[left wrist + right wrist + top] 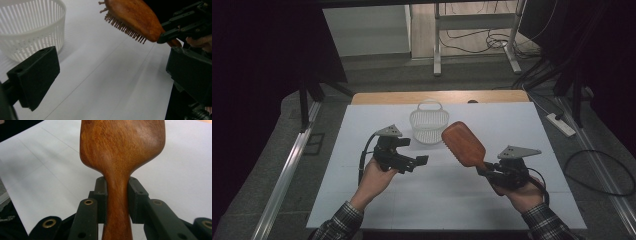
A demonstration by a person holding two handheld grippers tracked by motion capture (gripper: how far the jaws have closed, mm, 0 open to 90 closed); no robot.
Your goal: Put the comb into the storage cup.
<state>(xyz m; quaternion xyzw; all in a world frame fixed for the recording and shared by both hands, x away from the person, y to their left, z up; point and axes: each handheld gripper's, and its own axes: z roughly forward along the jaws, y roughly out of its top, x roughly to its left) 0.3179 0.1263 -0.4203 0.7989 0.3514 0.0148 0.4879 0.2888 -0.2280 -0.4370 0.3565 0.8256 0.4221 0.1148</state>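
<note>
The white table top (447, 200) takes the middle of the high view, with a wooden edge at its far side and grey floor around it. Much free surface lies in the lower half, between the two hands. A white slotted basket (429, 126) stands near the upper centre. The right gripper (484, 169), at lower right, is clamped on the handle of the wooden hairbrush (463, 144). The brush is held above the table, its long axis going to the upper left, its head just beside the basket, bristles down. The left gripper (412, 152), at centre left, stands wide and holds nothing. I can read no writing.

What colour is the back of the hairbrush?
Reddish-brown wood grain on the wooden paddle hairbrush, best in the right gripper view.
</note>
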